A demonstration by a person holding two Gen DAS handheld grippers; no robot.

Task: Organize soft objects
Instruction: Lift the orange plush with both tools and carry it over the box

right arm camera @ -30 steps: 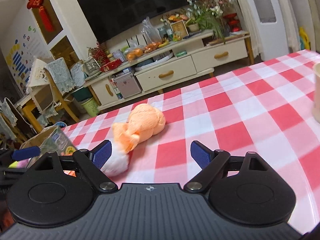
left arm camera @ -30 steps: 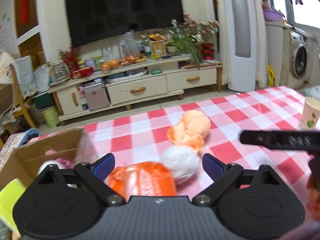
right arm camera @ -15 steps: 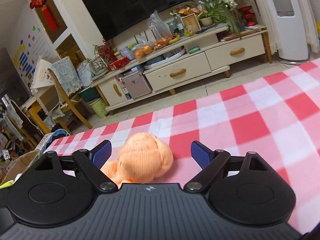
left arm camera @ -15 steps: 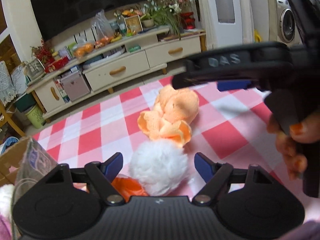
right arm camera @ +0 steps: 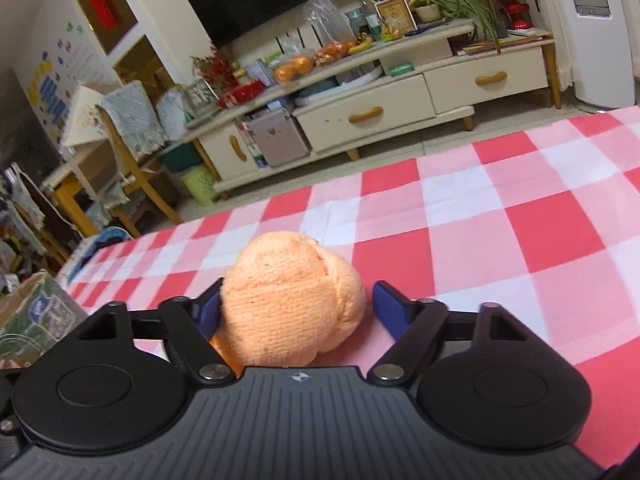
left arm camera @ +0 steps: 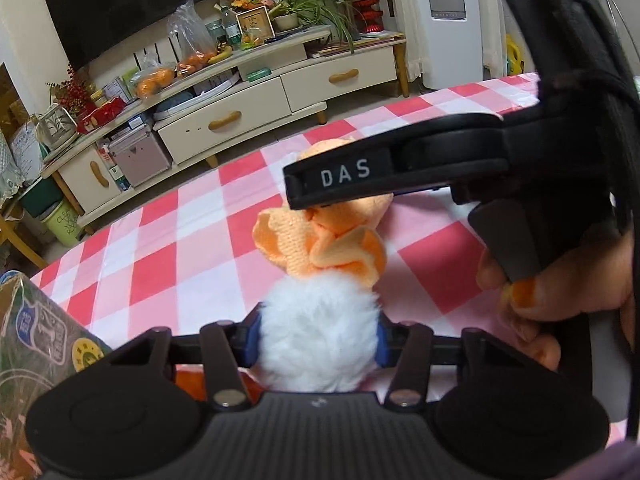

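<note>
While both claws are closing, the left claw (left arm camera: 318, 336) pinching the fluffy white pompom (left arm camera: 318, 340) and the right claw (right arm camera: 294, 312) not yet gripping the knitted orange ball (right arm camera: 292, 300) (apparently one joined toy), uneven lifting risks stretching or slippage onto the red-checked tabletop (right arm camera: 500, 220).

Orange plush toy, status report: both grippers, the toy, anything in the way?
Left gripper closing, pads on white fluffy end. Right gripper closing around orange head, far pad clear. Orange plush toy on checked tablecloth. Nothing blocking.

One white fluffy ball (left arm camera: 318, 332), one orange knitted cloth (right arm camera: 290, 304), one cardboard box (left arm camera: 36, 344).
</note>
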